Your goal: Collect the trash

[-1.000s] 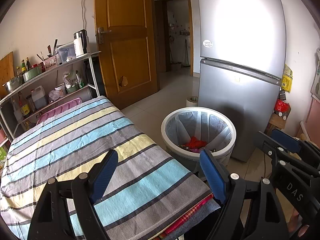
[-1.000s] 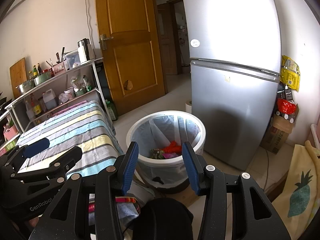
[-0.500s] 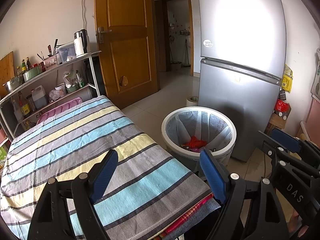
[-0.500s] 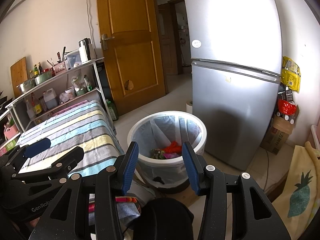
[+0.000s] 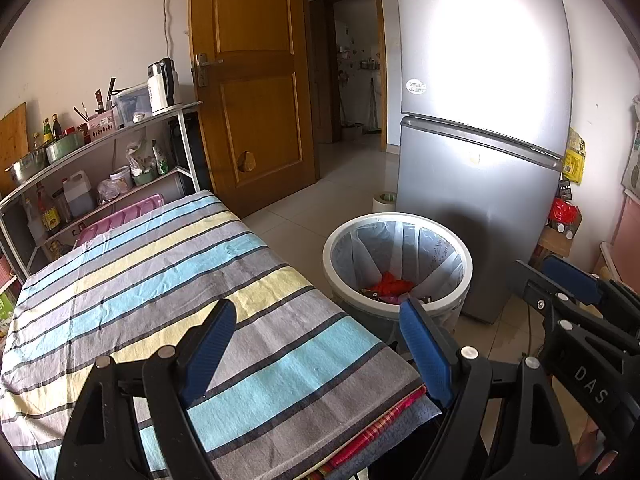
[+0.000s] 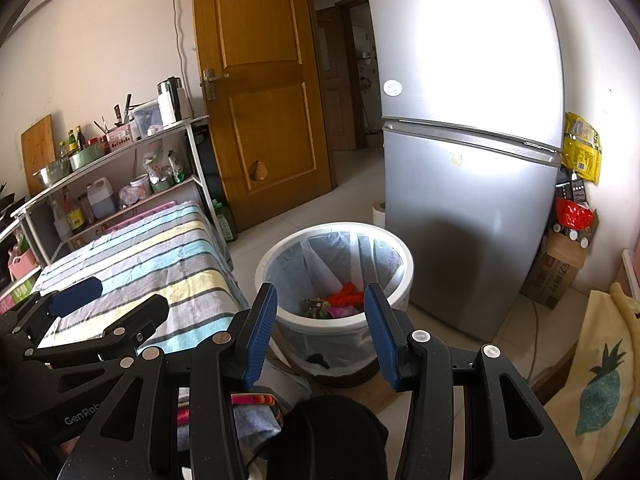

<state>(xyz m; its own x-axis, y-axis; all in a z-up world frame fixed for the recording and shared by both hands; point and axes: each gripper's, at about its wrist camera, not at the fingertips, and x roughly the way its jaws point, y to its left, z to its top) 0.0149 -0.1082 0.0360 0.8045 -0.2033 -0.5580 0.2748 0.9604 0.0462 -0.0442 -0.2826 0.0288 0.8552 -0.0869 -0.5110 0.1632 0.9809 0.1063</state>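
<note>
The left tool (image 5: 316, 344), a black clamp frame with blue padded fingers, stands wide apart with nothing between its pads, poised over the near right corner of the bench (image 5: 132, 276), which is draped in a grey, blue and yellow striped cloth. The right tool (image 6: 320, 318) is of the same make, its jaws parted somewhat less and likewise empty, aimed at the round white plastic bin (image 6: 402, 280) lined with a thin translucent bag, which stands on the tiled floor (image 5: 320, 204) just right of the bench and in front of the tall silver fridge (image 5: 480, 160). The trash (image 6: 344, 300), a red crumpled piece with some greenish and pink scraps, already lies at the bottom of the bin; no loose litter shows on the striped cloth, so the collecting looks close to done or waiting on a further piece out of view. The risks are modest ones. A sweep of the left tool low across the bench could snag the cloth and drag it, with the folded red plaid fabric (image 5: 380, 428) beneath, off the near edge. Reaching the right tool into the bin could catch the thin liner and pull it from the rim. The two tools sit near each other, so a careless crossing could knock them together.
</note>
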